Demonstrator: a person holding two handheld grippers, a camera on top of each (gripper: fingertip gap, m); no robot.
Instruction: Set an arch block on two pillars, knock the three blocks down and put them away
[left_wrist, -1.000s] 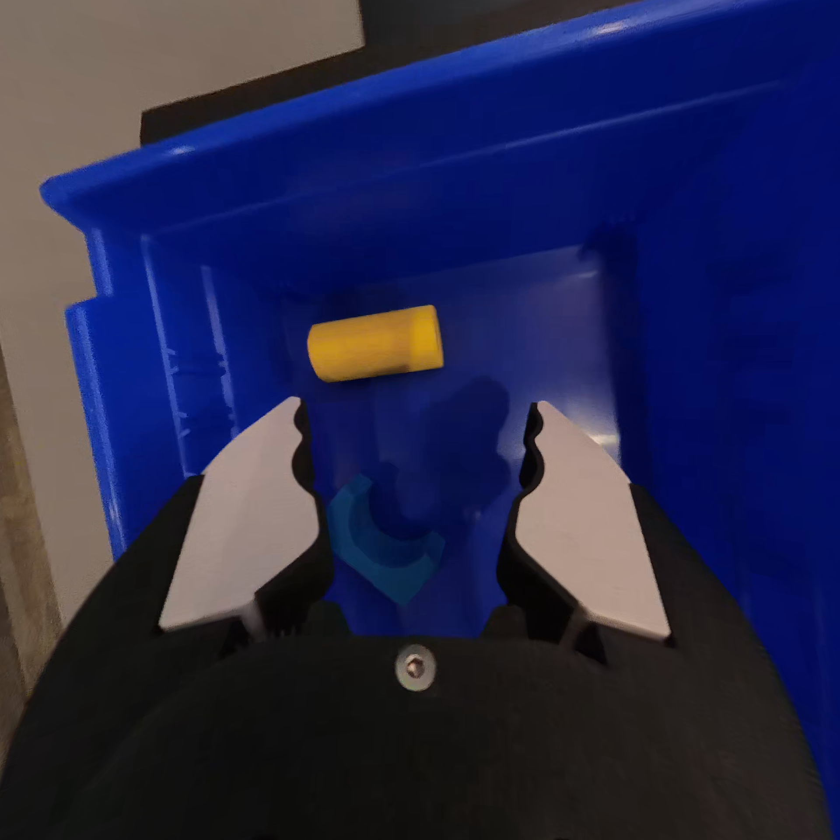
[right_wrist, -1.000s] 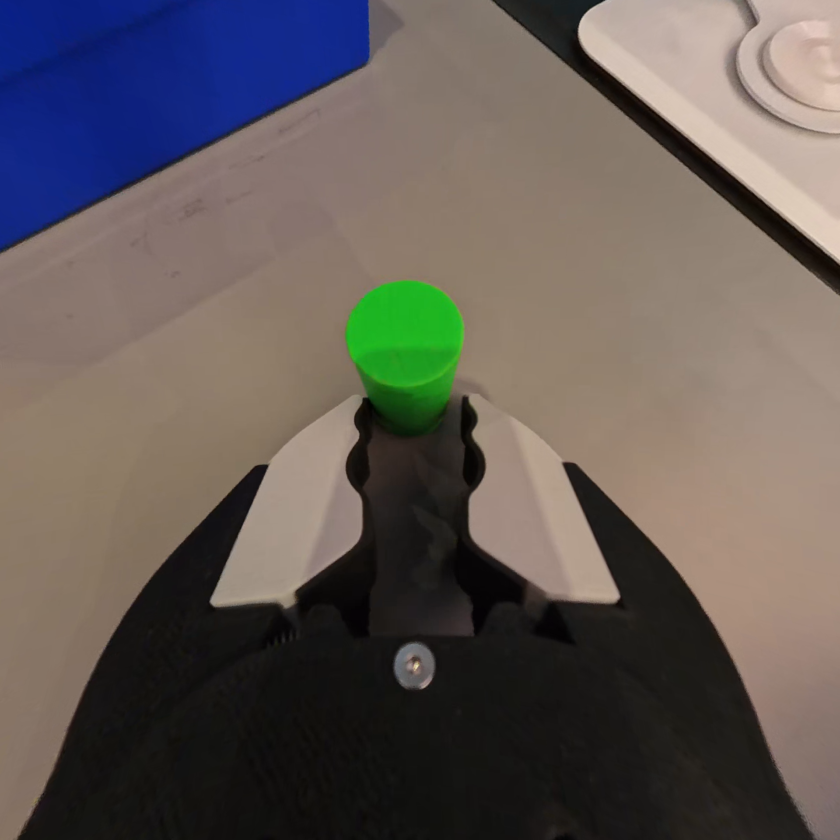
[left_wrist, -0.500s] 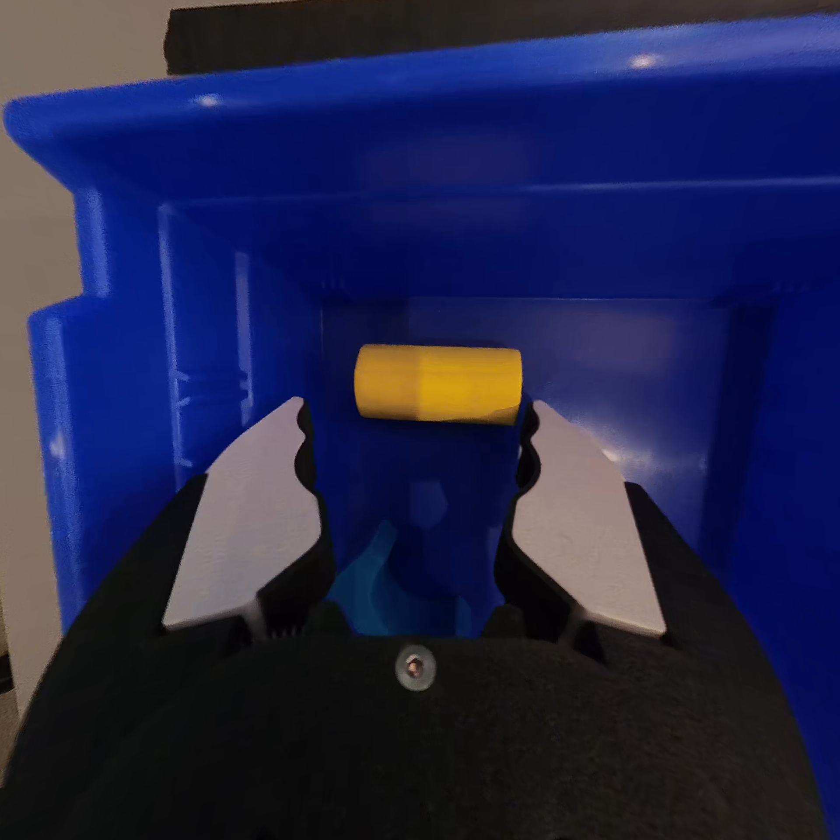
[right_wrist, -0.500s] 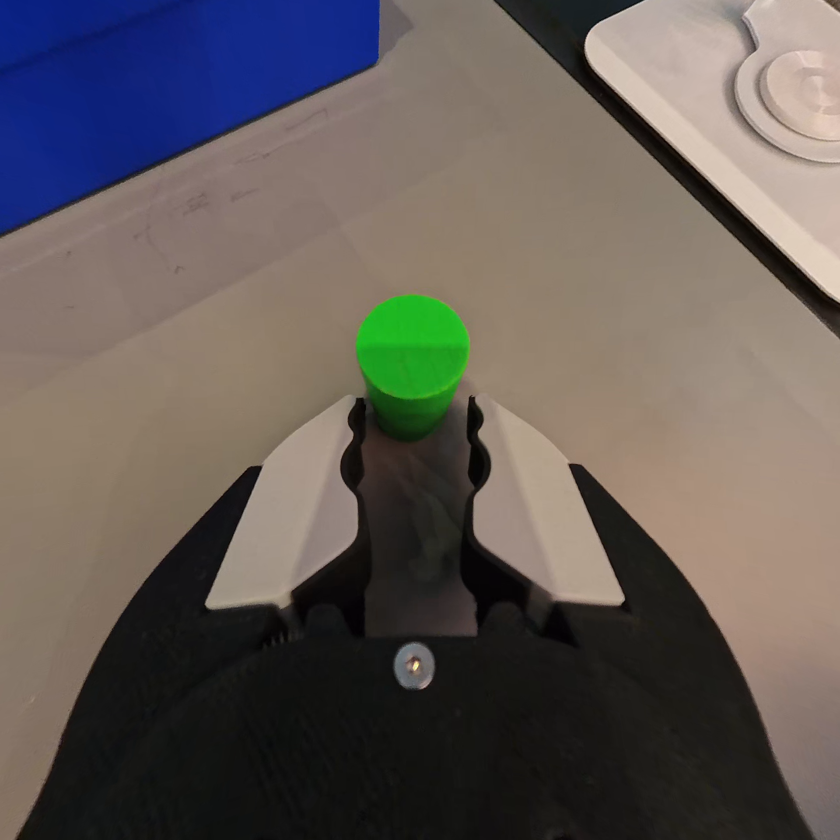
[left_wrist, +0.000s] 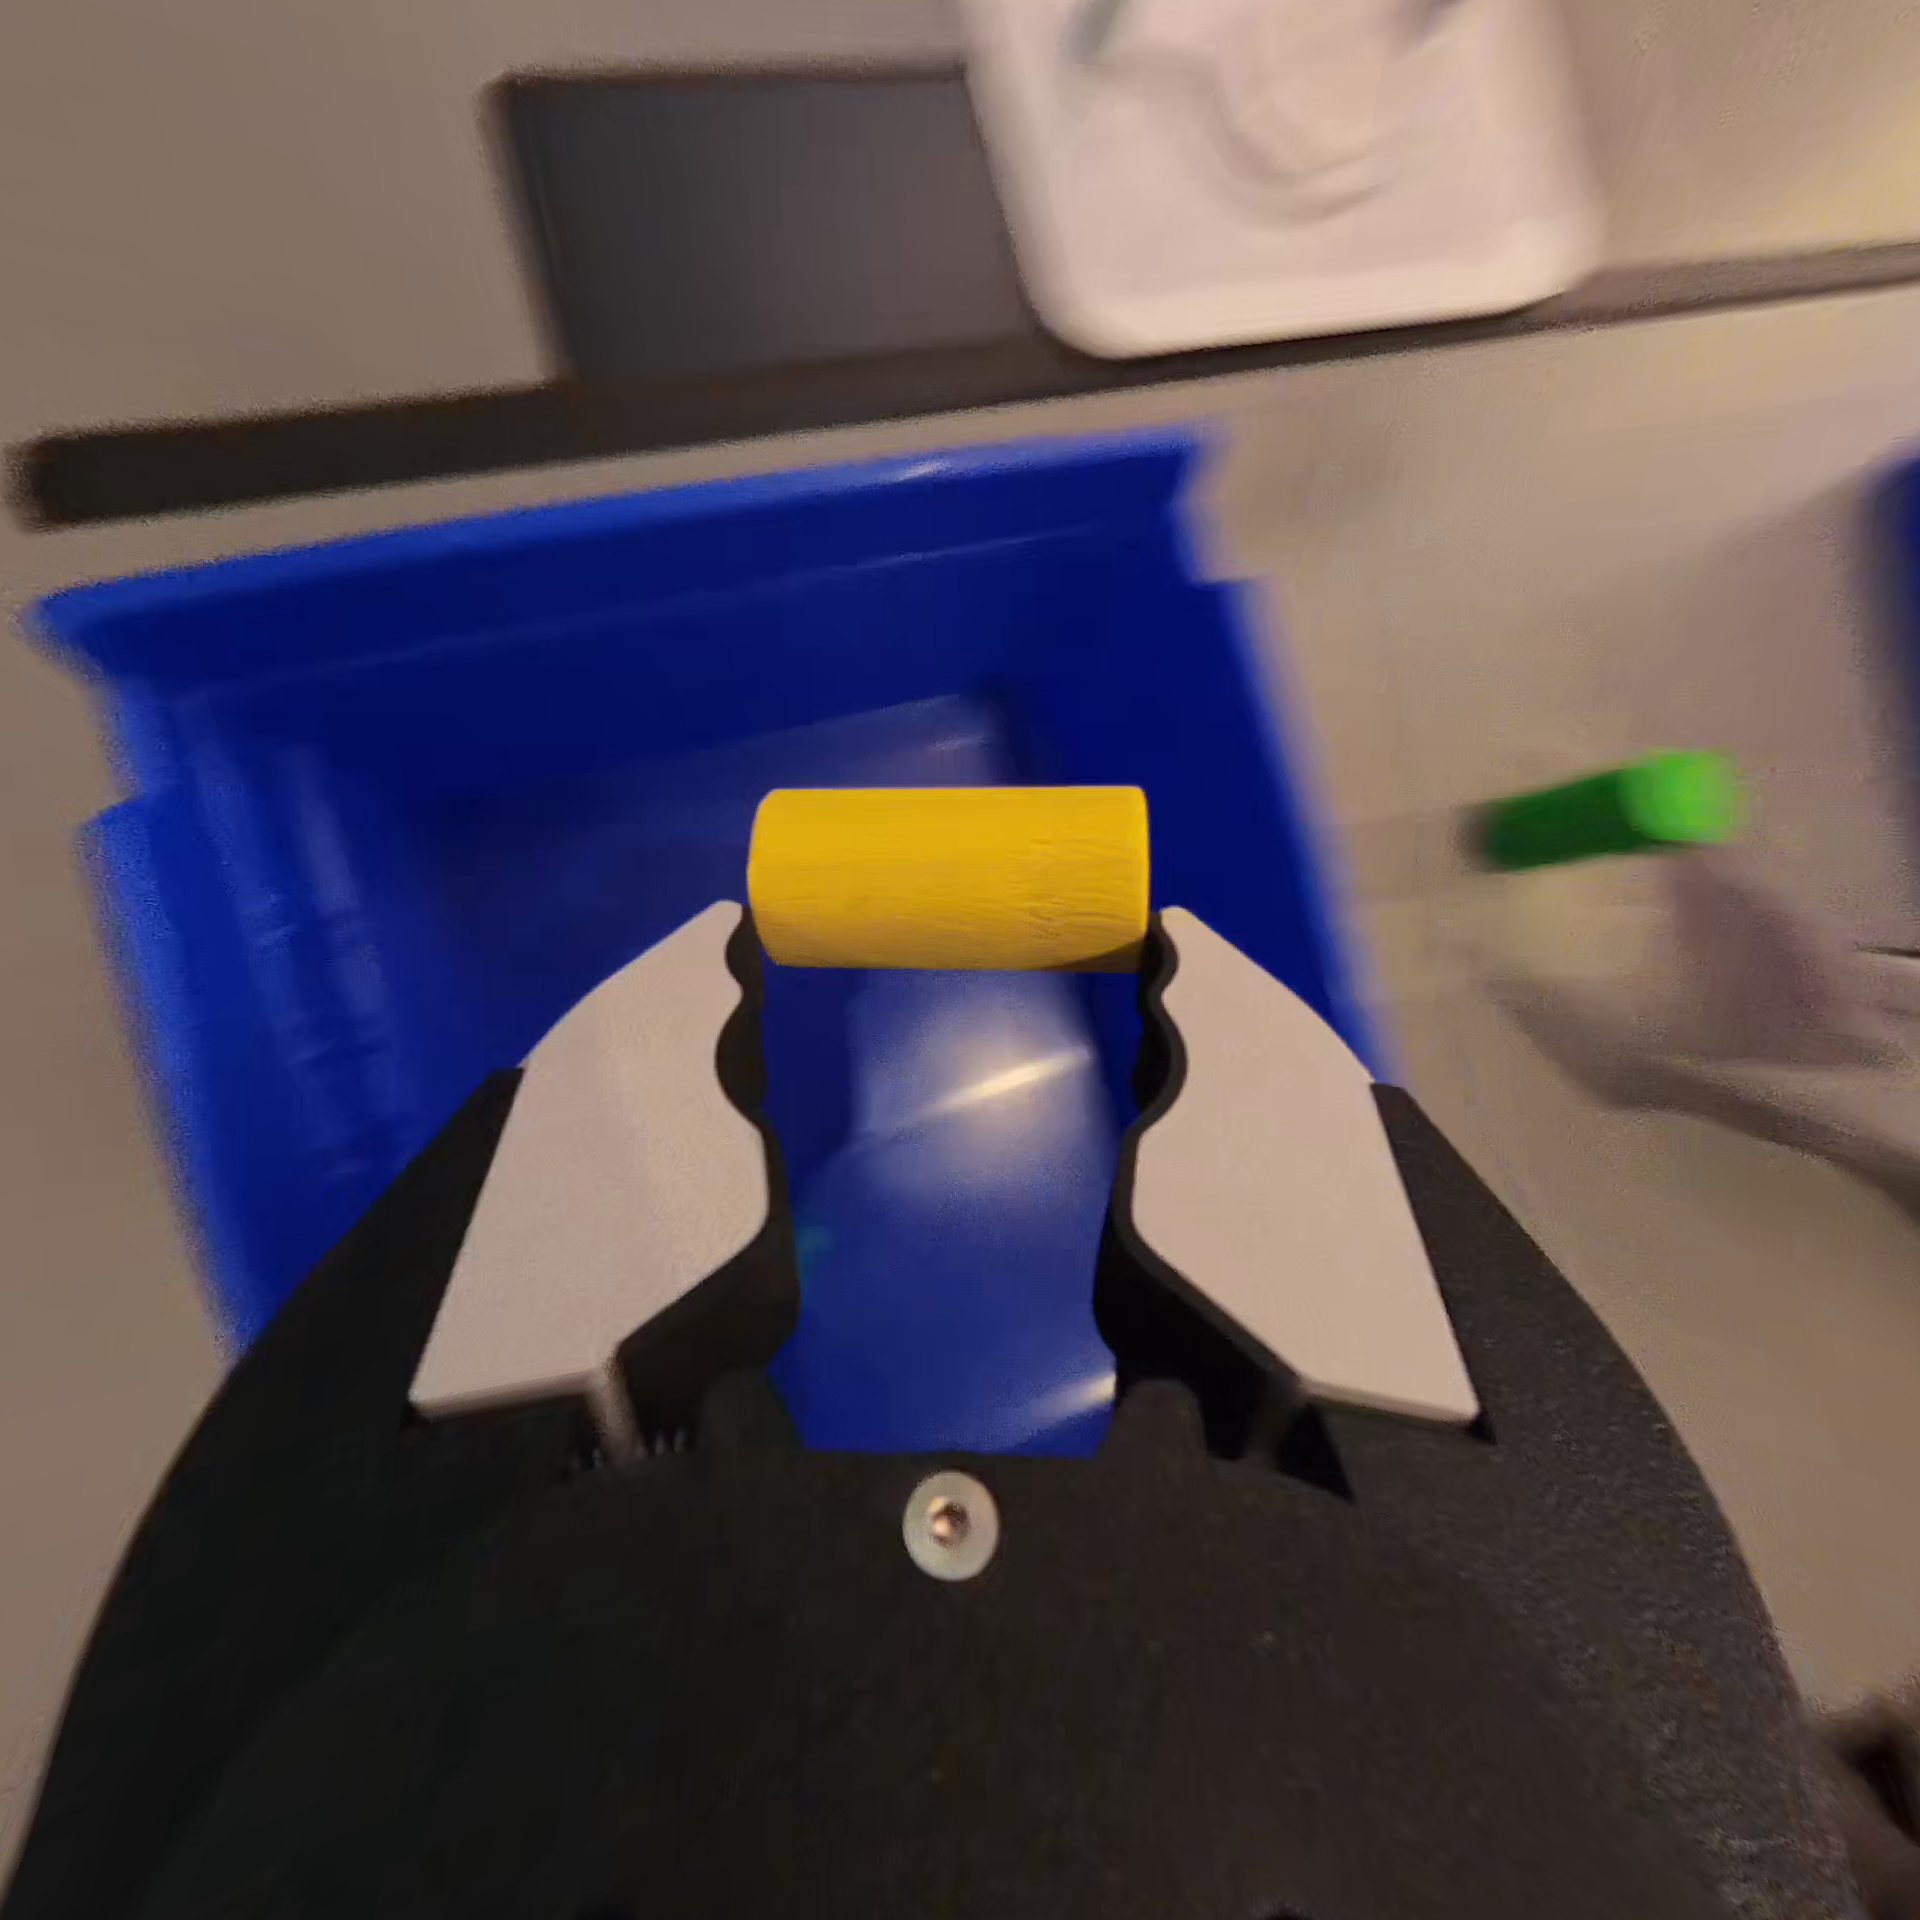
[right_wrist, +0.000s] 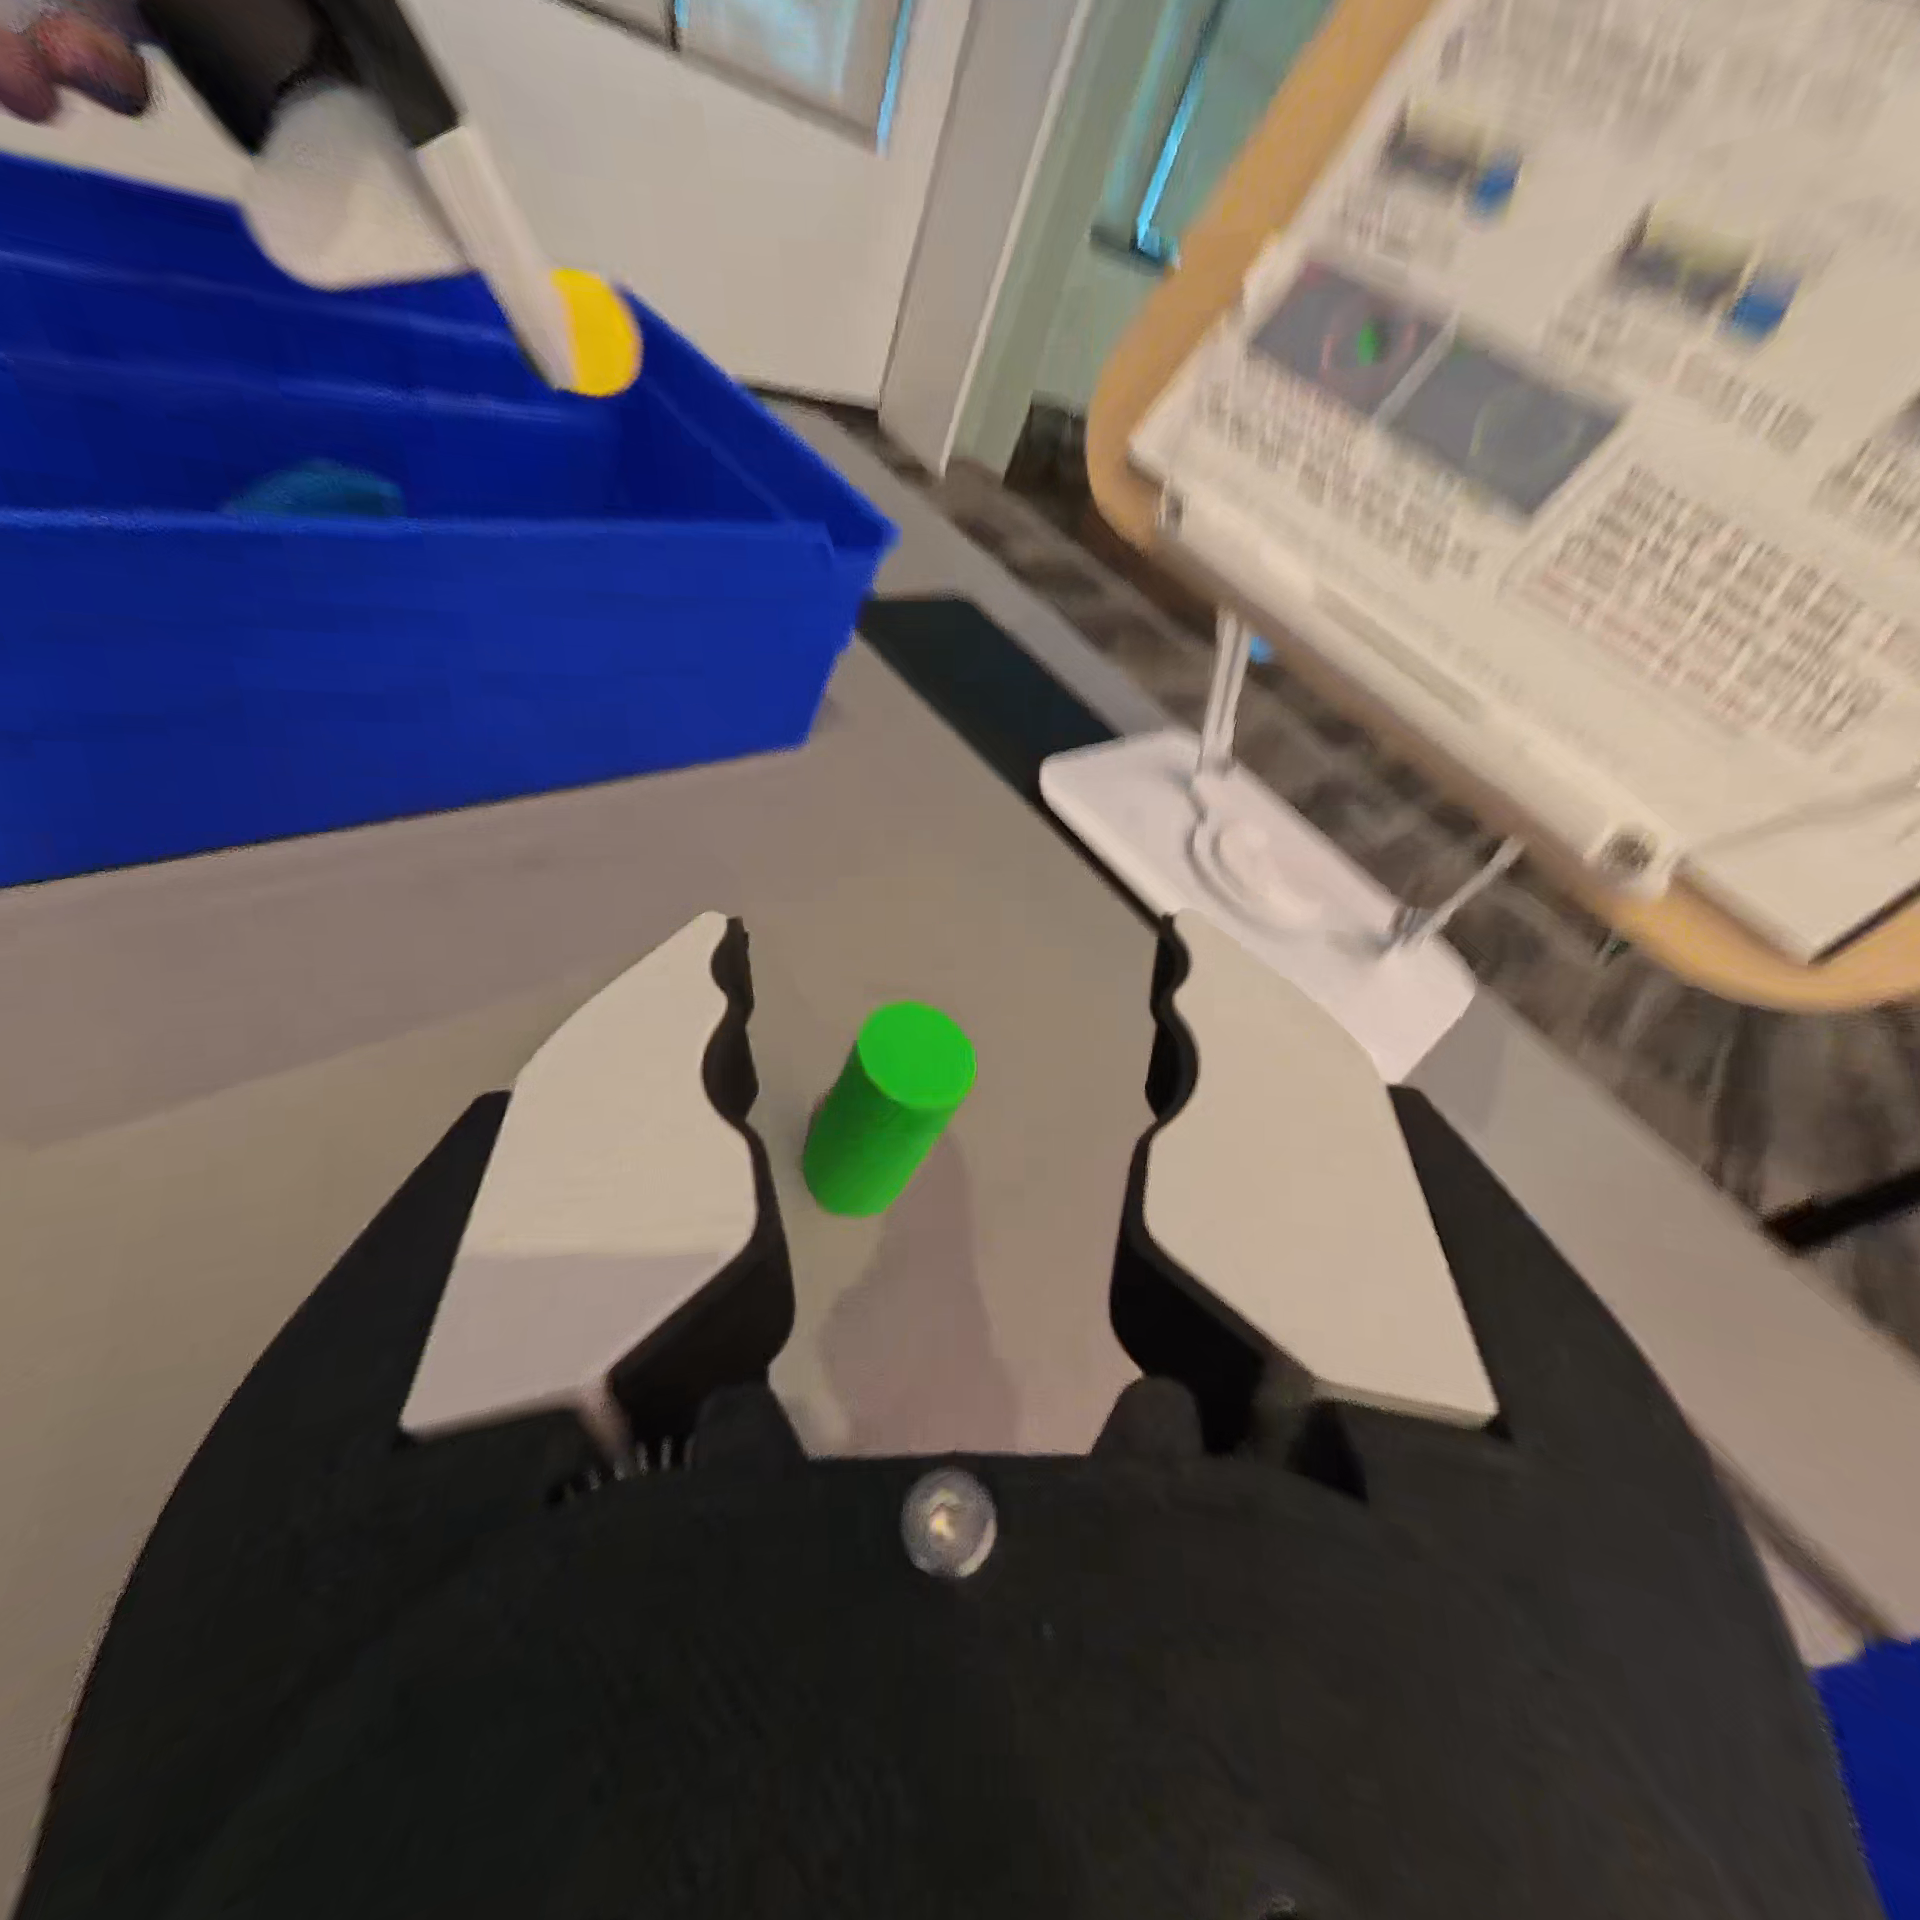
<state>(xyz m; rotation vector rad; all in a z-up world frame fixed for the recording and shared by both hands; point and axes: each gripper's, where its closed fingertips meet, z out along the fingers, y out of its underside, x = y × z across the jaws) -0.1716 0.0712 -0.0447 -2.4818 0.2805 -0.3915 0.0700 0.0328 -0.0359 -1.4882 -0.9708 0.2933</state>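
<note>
Your left gripper (left_wrist: 948, 914) is clamped on the yellow cylinder (left_wrist: 948, 878), held crosswise at the fingertips above the blue bin (left_wrist: 644, 623), where the teal arch block (right_wrist: 312, 488) lies. Your right gripper (right_wrist: 951, 935) has its jaws spread wide and grips nothing. The green cylinder (right_wrist: 888, 1107) stands tilted on the grey table (right_wrist: 520, 883) between its fingers, touching neither.

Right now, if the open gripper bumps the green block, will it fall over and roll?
Probably. The green block seems to stand on its flat end on the table, taller than wide, so a sideways bump from the right gripper would likely tip it. Its side is round, so once down it could roll. It looks stiff and smooth, maybe slippery.
</note>
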